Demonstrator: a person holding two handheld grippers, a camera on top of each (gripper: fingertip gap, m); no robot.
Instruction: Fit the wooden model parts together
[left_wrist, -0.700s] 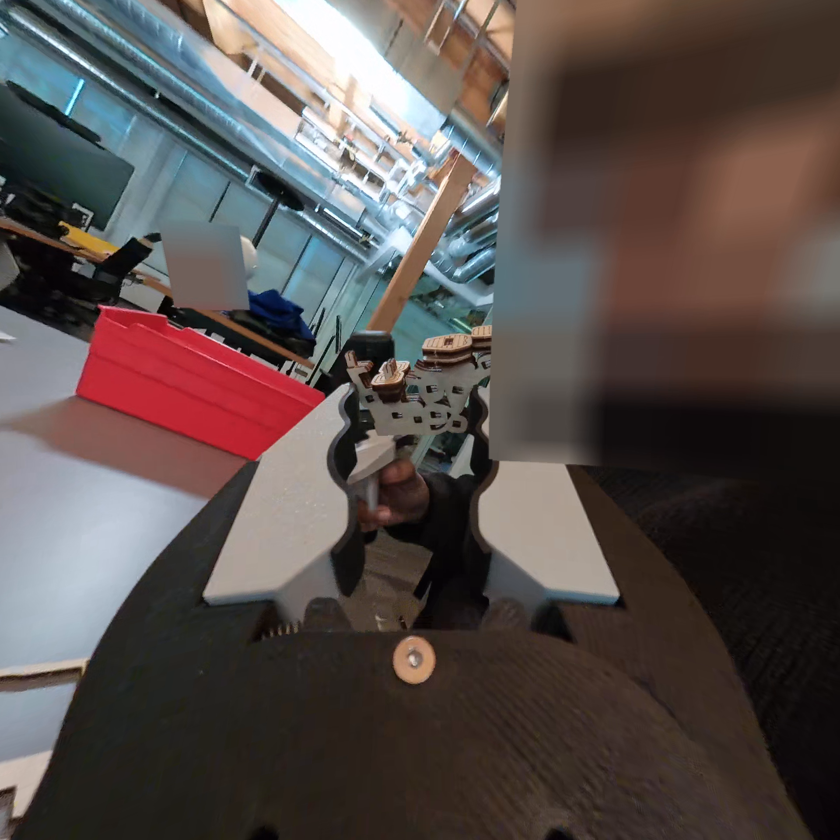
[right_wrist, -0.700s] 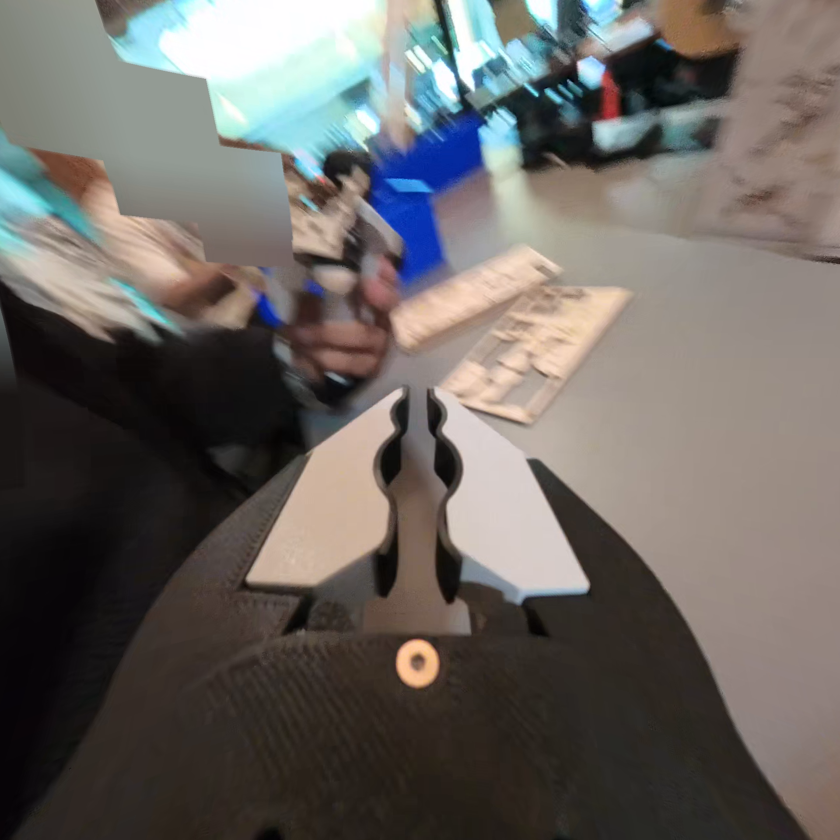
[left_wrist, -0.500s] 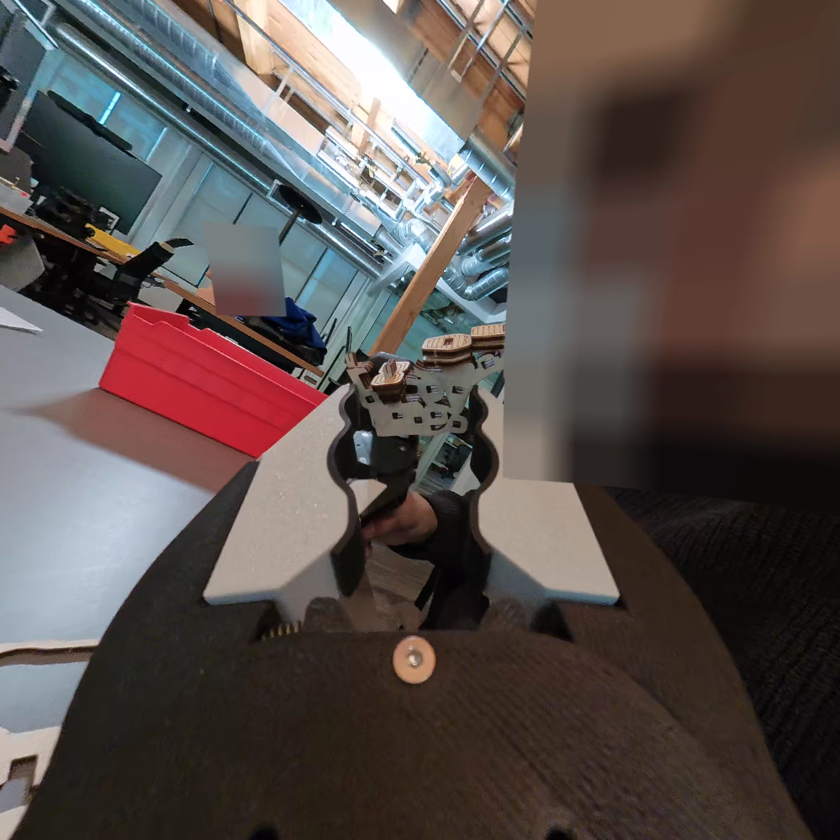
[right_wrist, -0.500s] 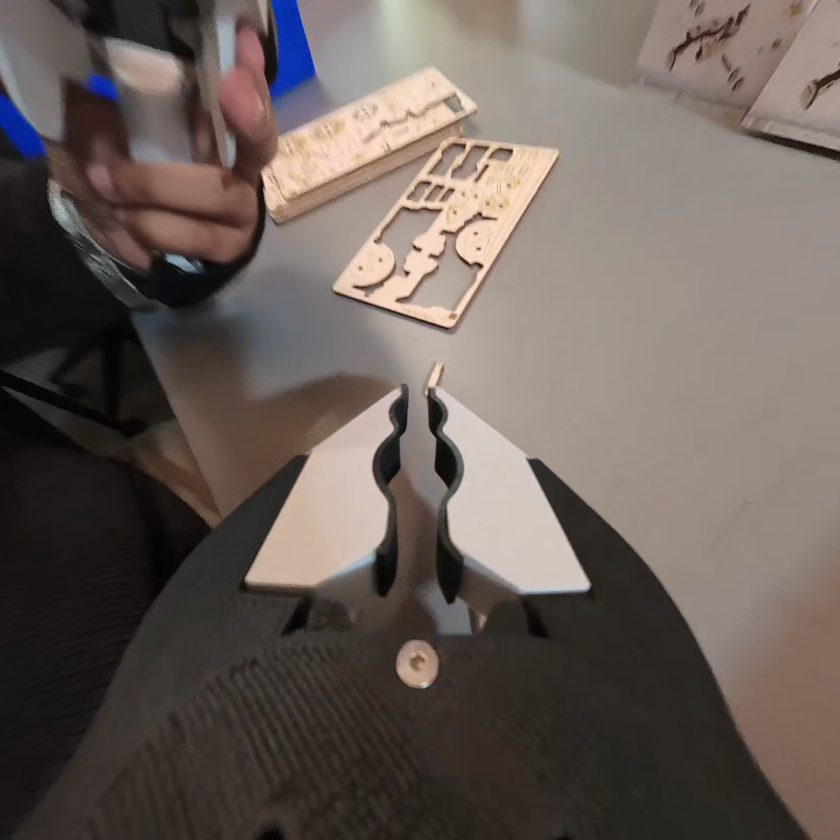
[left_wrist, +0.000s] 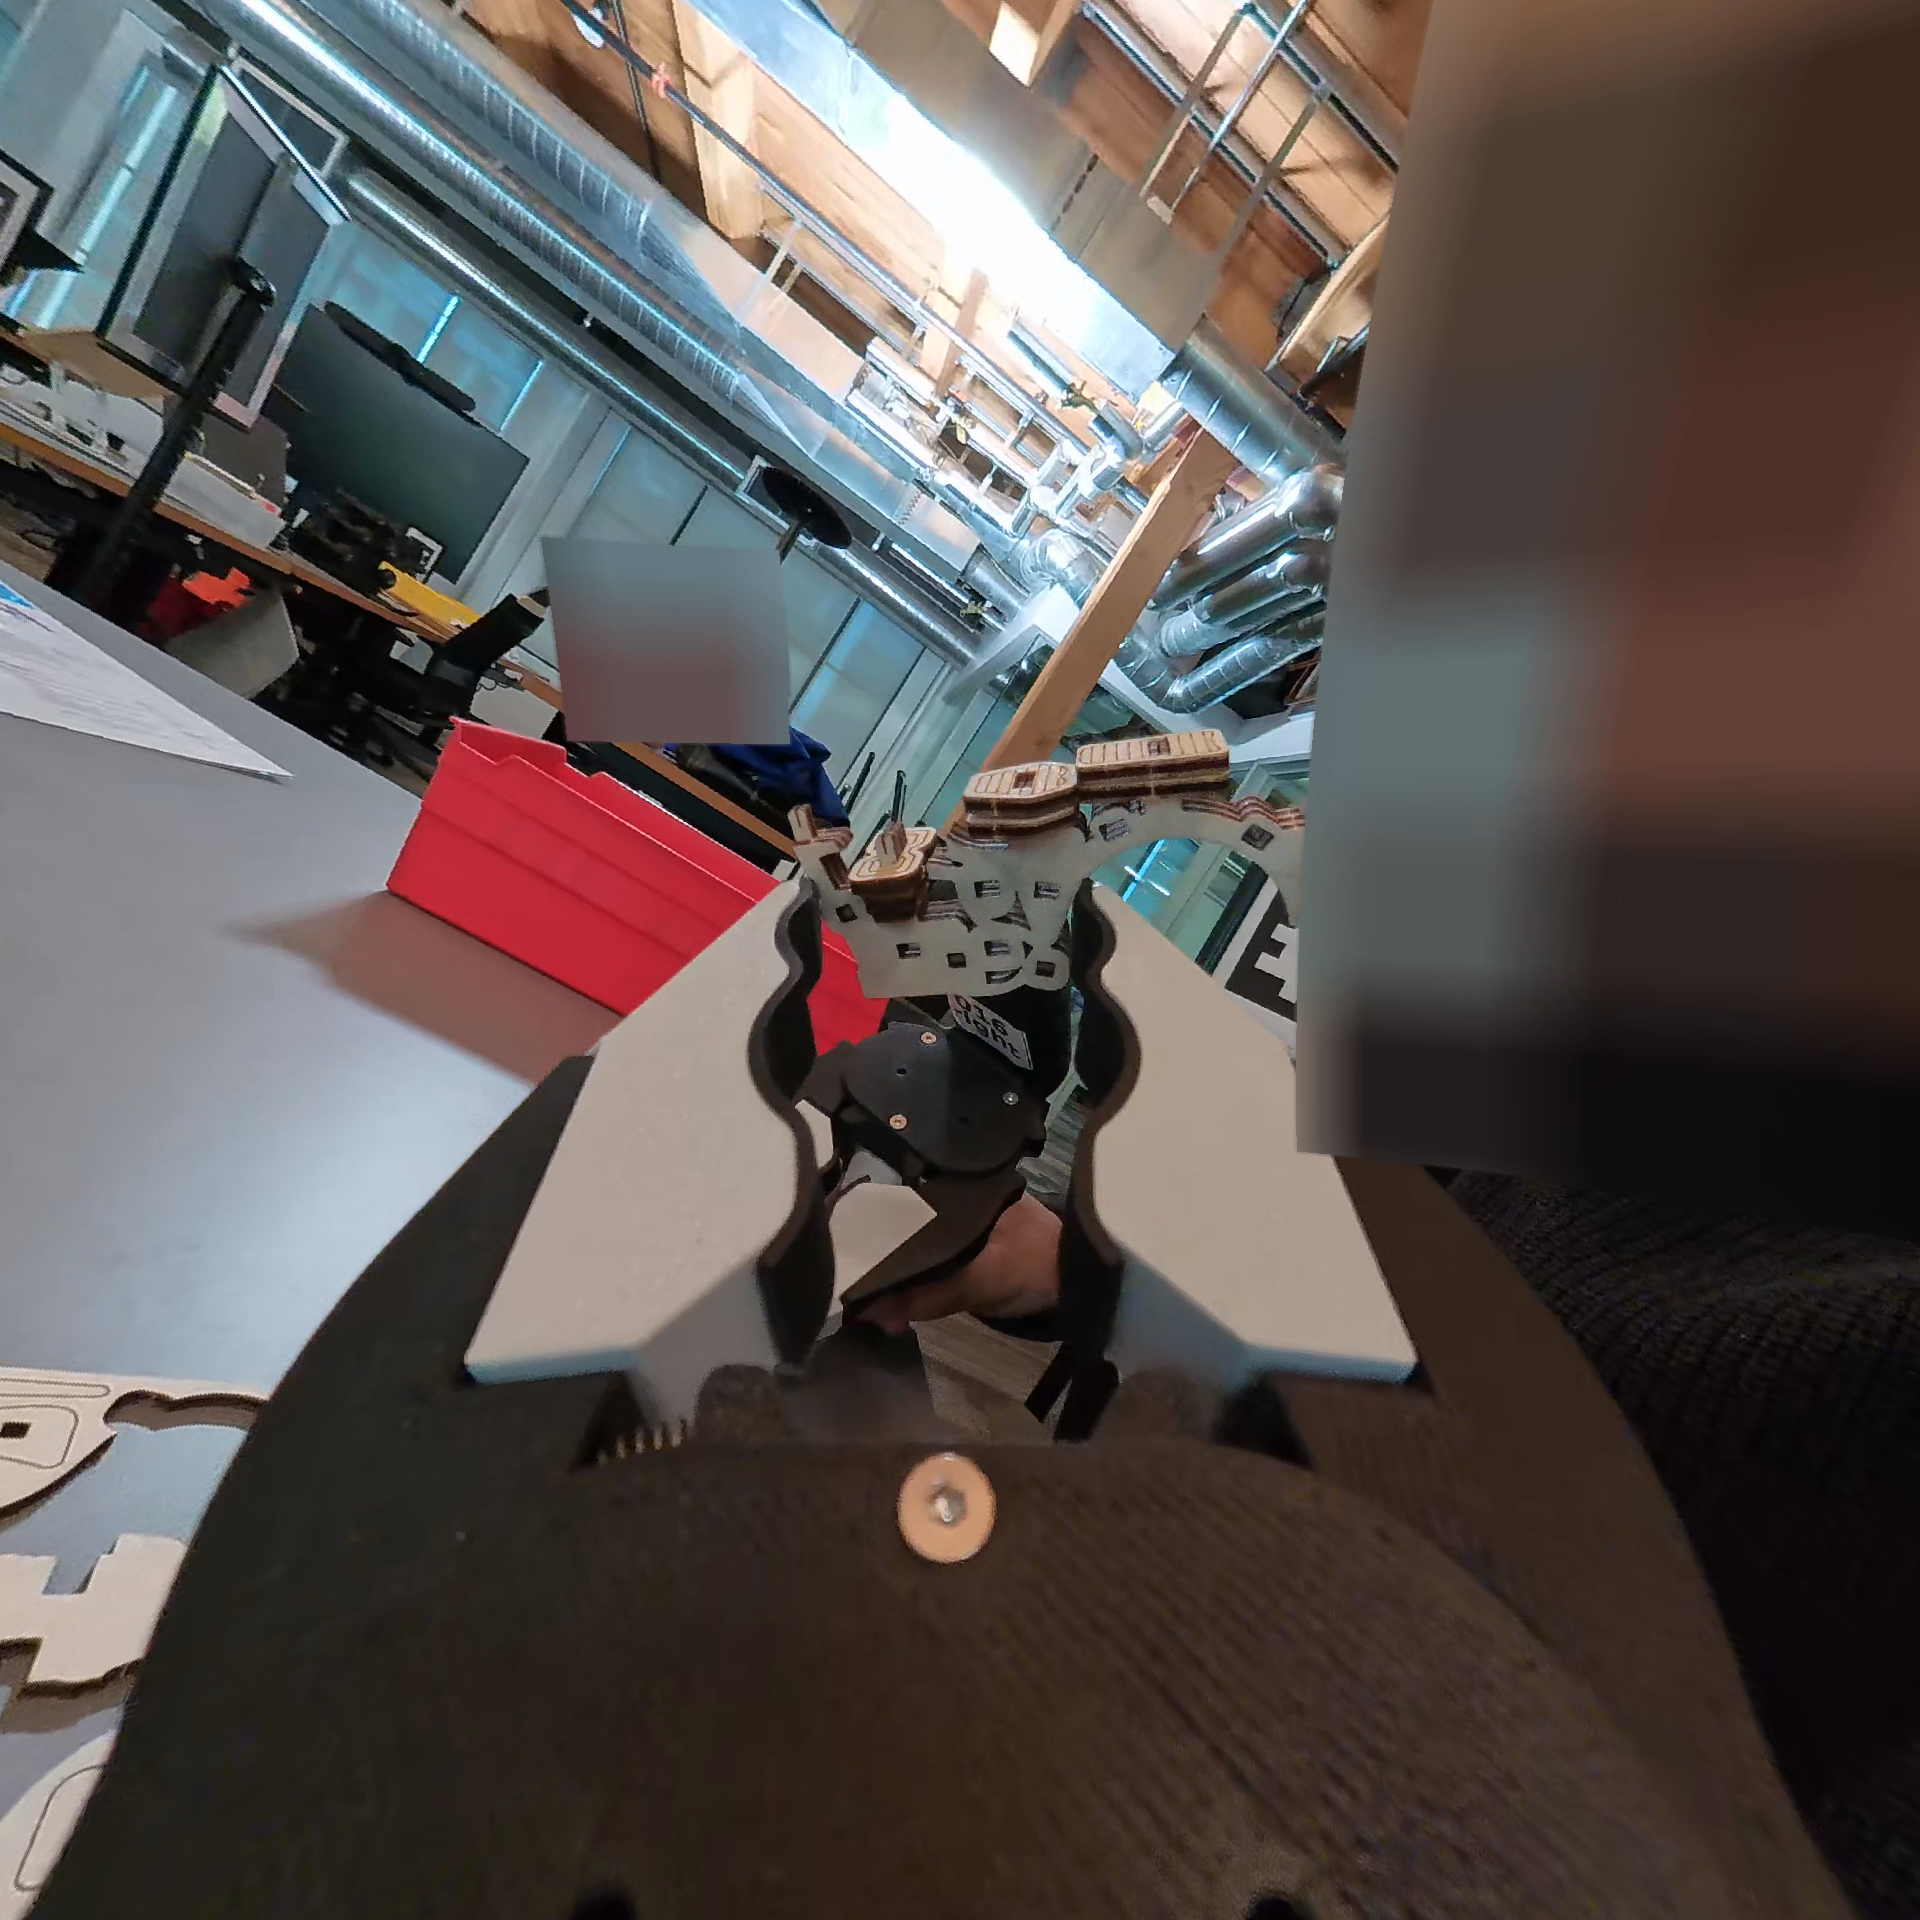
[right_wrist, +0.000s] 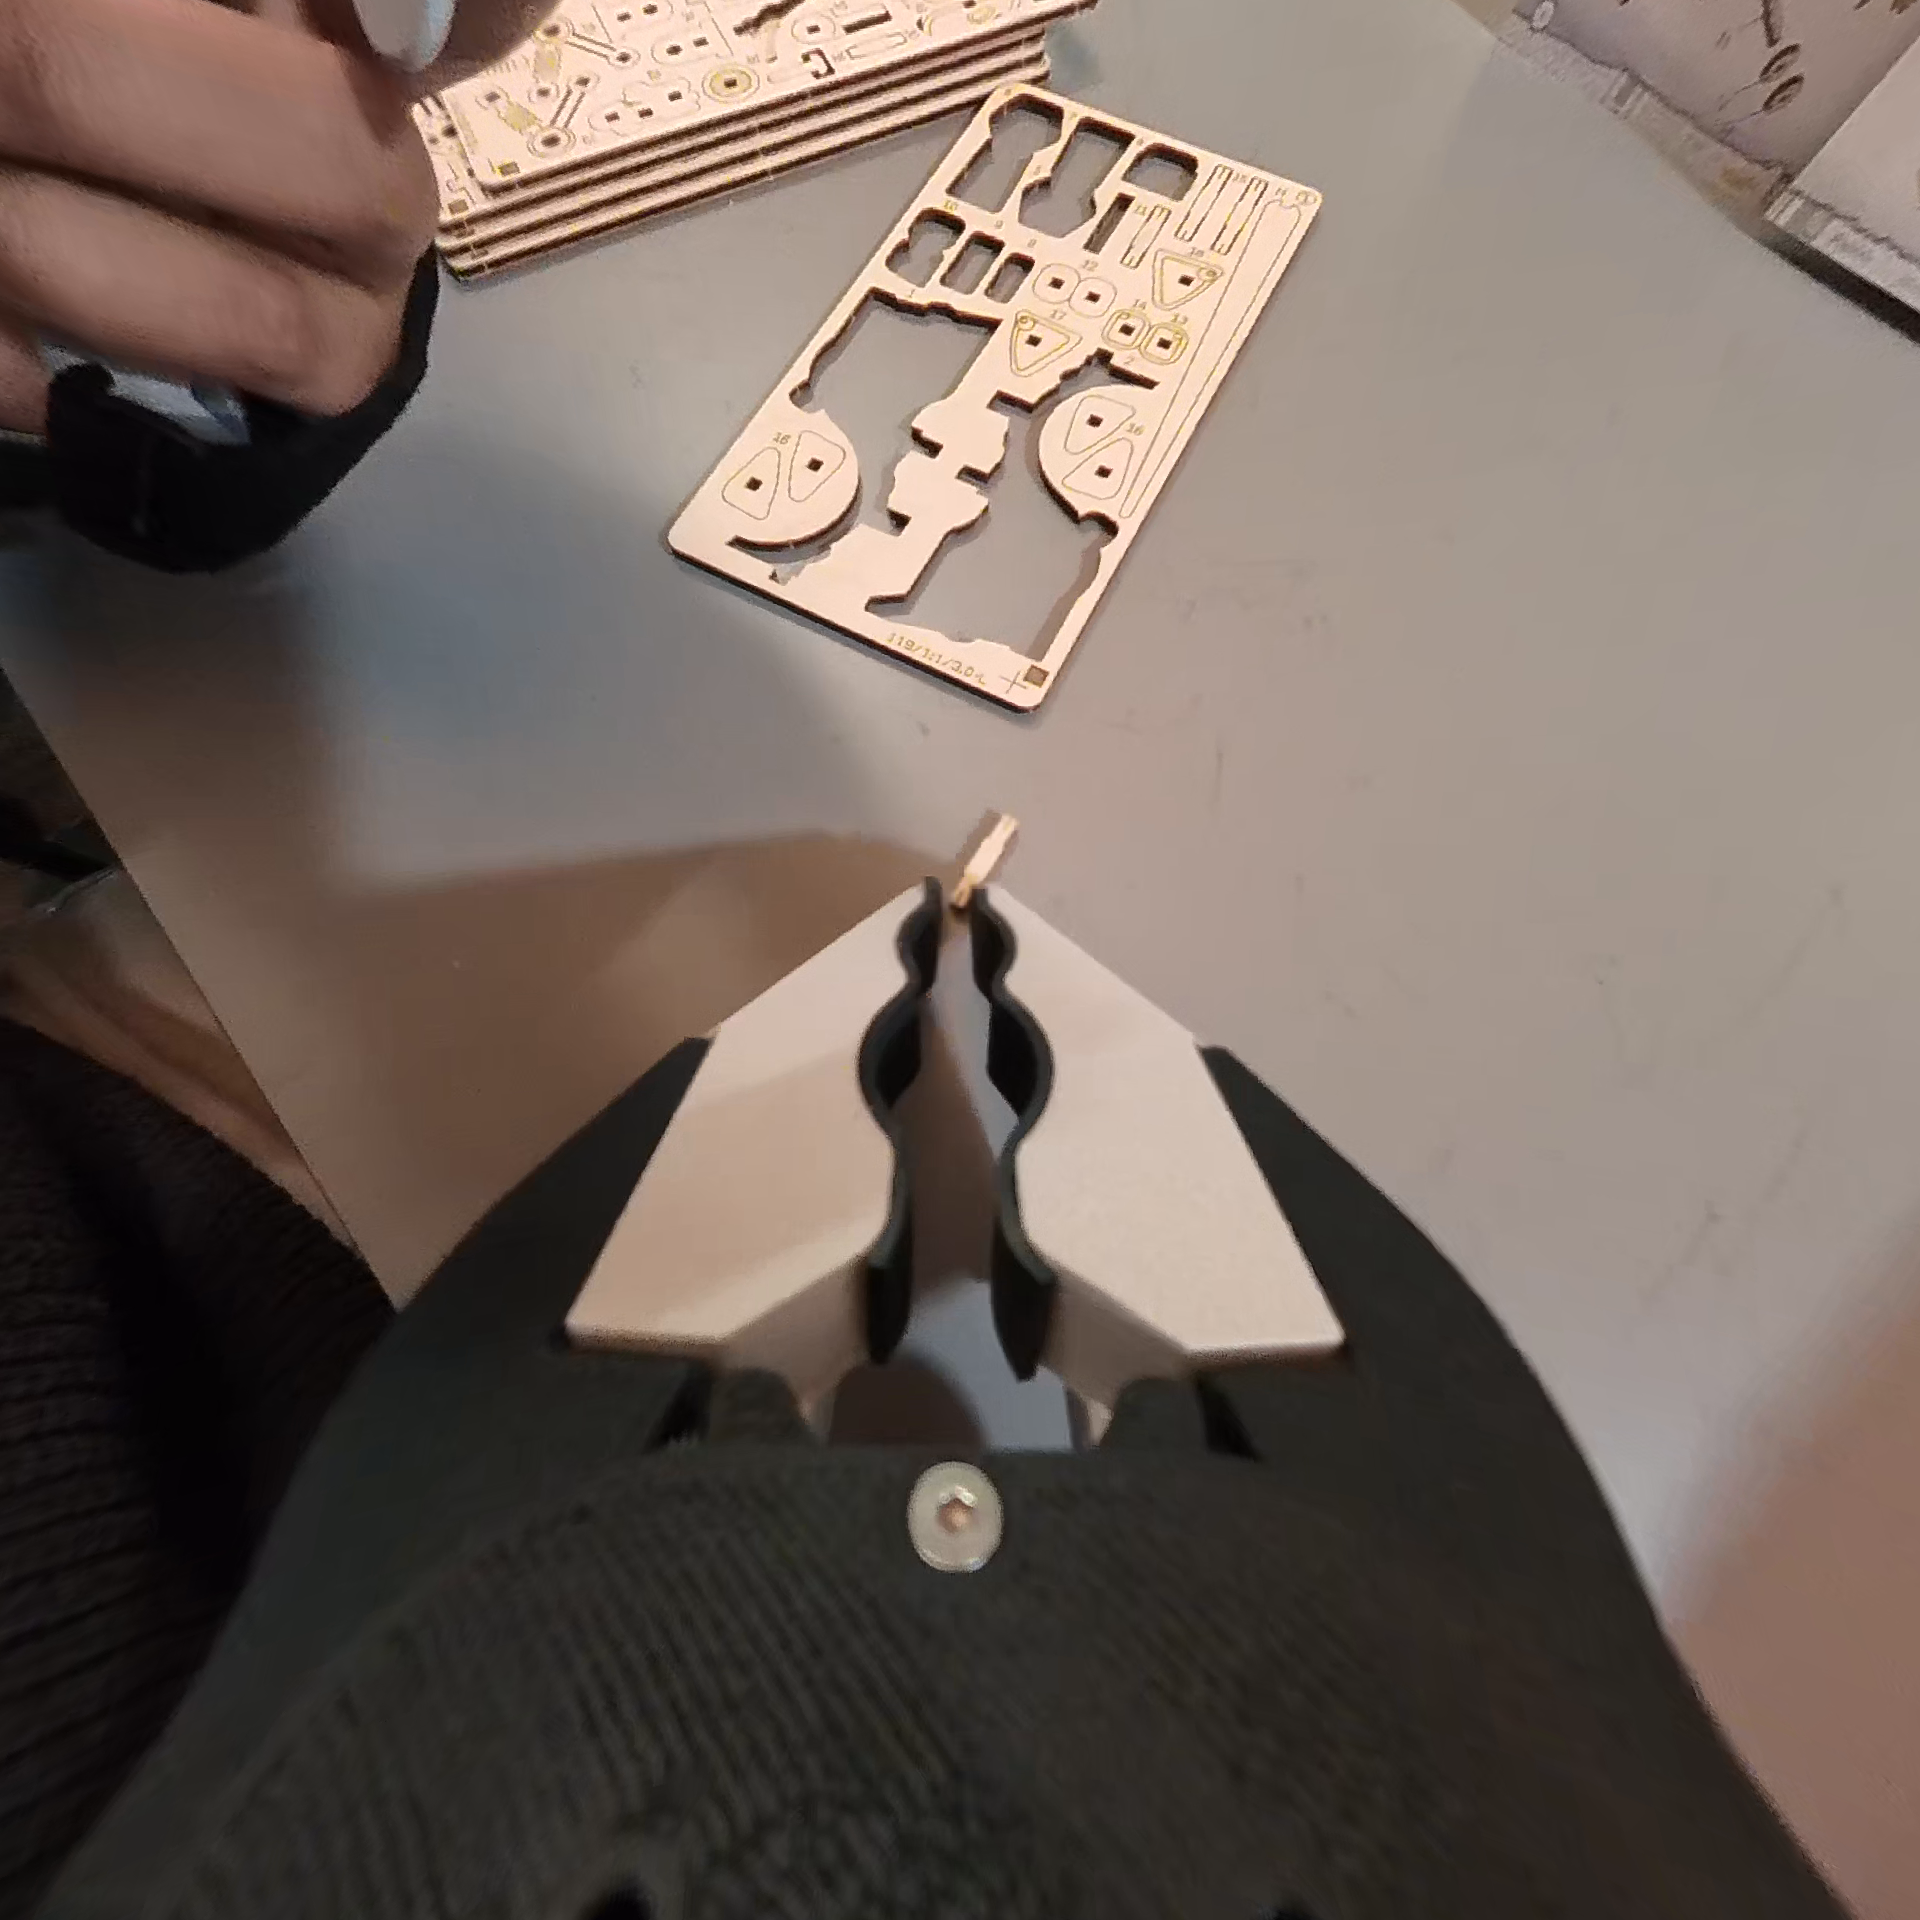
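So the left hand-held gripper (left_wrist: 940, 935) is clamped on the half-built wooden model (left_wrist: 966, 914), held up off the table (left_wrist: 208, 987). Right hand-held gripper (right_wrist: 961, 902) pinches a tiny wooden peg (right_wrist: 982, 862) above the table, near the punched-out parts sheet (right_wrist: 997, 416).

Right claw (right_wrist: 958, 902) swung from facing the person down toward the counter (right_wrist: 1455, 727), now over the punched-out wooden sheet (right_wrist: 997, 416). A small wooden peg (right_wrist: 982, 860) shows at its tips. Left view's red bin (left_wrist: 582, 873) shifted right.
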